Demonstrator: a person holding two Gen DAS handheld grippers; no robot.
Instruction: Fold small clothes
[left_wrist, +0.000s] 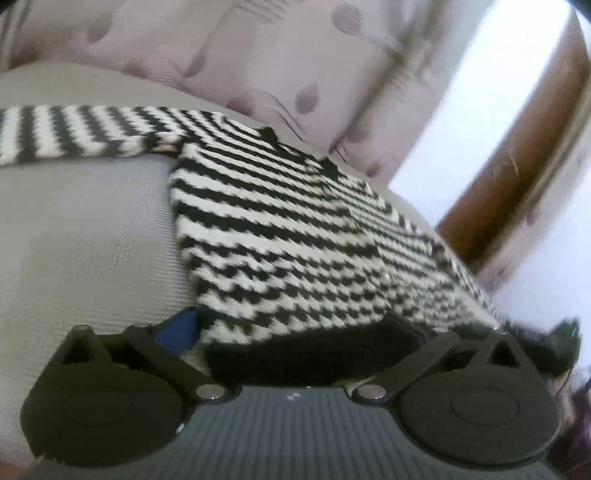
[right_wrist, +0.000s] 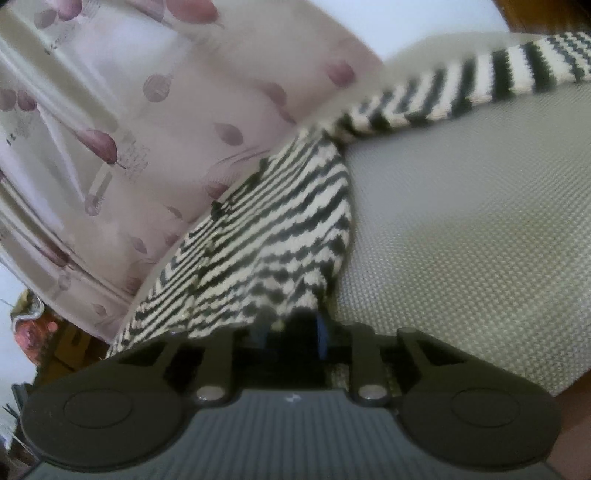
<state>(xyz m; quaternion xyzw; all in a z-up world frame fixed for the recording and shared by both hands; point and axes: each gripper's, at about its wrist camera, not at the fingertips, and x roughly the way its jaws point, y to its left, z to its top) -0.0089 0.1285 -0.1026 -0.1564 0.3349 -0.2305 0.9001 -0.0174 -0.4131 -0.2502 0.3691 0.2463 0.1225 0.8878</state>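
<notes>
Both views blurred, edges smeared. Sweater (left_wrist: 280, 236), black-and-white zigzag knit, lies flat on a grey textured desk (left_wrist: 92, 240); one sleeve (left_wrist: 74, 133) stretches out to the side, the other sleeve is not visible. Left gripper (left_wrist: 295, 332) sits at the hem: the near edge of the knit covers the gap between the fingers, only a blue pad (left_wrist: 177, 330) shows on one side, the other fingertip is lost under a dark band of hem. The fingers look spread wide with the hem lying across them, but whether they clamp anything cannot be told. Right gripper (right_wrist: 295, 332) is at a sweater corner; its fingers are drawn close together with the knit edge bunched and lifted between them, grasping the sweater, though the tips themselves are hidden by dark fabric and a sliver of blue pad. Floral curtain (right_wrist: 110, 129) behind the desk, pattern smeared. Brown wooden frame (left_wrist: 517, 147) at the far side, cut off by the fisheye rim. No readable brand, label or writing anywhere; a tiny white mark on each gripper body is illegible.
</notes>
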